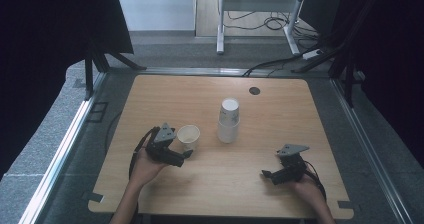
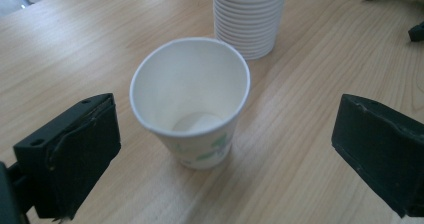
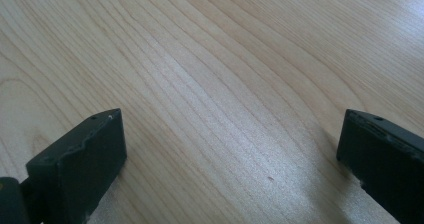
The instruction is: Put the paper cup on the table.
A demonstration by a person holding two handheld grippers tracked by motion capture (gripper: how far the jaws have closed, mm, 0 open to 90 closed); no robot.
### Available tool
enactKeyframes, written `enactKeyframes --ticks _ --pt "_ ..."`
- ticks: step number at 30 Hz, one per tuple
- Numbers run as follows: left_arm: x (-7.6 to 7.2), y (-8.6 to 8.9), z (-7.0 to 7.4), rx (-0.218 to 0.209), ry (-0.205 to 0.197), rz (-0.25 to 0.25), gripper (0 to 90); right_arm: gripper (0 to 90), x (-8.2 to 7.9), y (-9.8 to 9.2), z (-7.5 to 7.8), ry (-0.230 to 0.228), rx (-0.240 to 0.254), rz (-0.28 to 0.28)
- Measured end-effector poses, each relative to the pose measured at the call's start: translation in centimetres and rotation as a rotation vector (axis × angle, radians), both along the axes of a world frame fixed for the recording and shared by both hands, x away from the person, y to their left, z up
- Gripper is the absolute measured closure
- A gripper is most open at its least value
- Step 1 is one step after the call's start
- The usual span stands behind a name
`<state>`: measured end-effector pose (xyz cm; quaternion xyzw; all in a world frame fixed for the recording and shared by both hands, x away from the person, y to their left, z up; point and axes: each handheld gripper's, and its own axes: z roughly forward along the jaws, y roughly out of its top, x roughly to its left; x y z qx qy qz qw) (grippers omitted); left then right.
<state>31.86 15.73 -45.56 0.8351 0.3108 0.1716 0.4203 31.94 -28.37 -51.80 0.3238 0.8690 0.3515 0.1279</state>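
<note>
With its jaws wide apart and clear of the cup (image 2: 191,101), the left gripper (image 1: 186,154) sits just beside it on the table (image 1: 150,91), the cup upright between the black jaws in the left gripper view, touching neither. I judge a single cup has just been set down apart from the stack (image 1: 228,120), which stands near it toward the middle. To finish well, draw the gripper straight back and slightly up, keeping both jaws off the rim, since a light paper cup tips at a brush. The right gripper (image 1: 267,174), jaws also spread over bare wood, should stay put, well apart from both
</note>
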Motion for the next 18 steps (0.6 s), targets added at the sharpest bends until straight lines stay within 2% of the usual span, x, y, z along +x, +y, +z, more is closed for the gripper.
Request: enactKeyframes --ticks 9,18 --pt "-1.8 1.7 -1.7 -0.007 0.026 0.039 0.0 0.0 -0.1 0.0 0.0 -0.004 0.0 -0.003" --pt "-2.9 2.4 -4.0 -0.024 0.063 0.061 0.0 0.1 -0.1 0.0 0.0 -0.001 0.001 -0.007"
